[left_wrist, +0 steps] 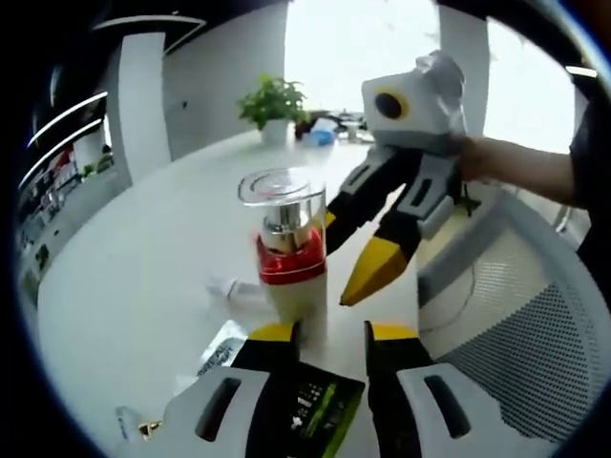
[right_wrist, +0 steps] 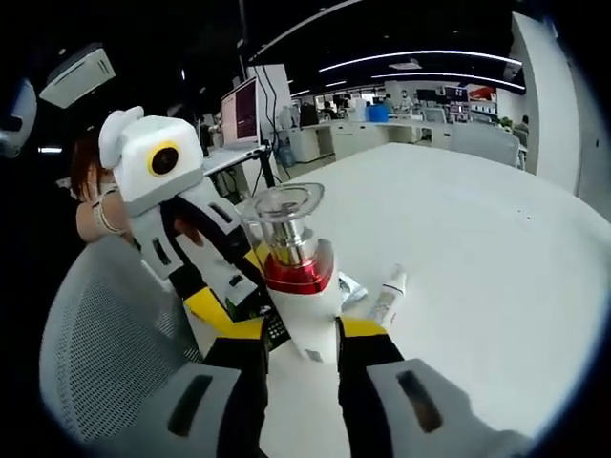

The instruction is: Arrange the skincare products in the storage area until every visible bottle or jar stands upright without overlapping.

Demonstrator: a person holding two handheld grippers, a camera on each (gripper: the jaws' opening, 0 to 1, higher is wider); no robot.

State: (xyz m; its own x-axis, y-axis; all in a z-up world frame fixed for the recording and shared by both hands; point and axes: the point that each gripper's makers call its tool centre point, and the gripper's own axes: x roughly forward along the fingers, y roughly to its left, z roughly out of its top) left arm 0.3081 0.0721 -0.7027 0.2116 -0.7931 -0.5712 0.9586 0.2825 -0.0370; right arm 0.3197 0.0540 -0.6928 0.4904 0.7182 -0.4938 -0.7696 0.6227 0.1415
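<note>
A cream bottle [left_wrist: 294, 286] with a red band, silver collar and clear cap stands upright on the white table [left_wrist: 143, 258]. In the right gripper view the bottle [right_wrist: 307, 305] has its base between my right gripper's [right_wrist: 300, 332] jaws, which press on both sides. That right gripper [left_wrist: 355, 250] reaches in from the right in the left gripper view, tips at the bottle's side. My left gripper [left_wrist: 334, 334] stands open just short of the bottle, with a gap beside it. The left gripper [right_wrist: 237, 286] enters the right gripper view from the left.
A black box with green print [left_wrist: 310, 410] lies under my left jaws. A small white tube [right_wrist: 387, 298] and a sachet [left_wrist: 221, 351] lie flat on the table. A mesh chair back [left_wrist: 535, 334] stands close by. A potted plant [left_wrist: 272, 105] sits at the far edge.
</note>
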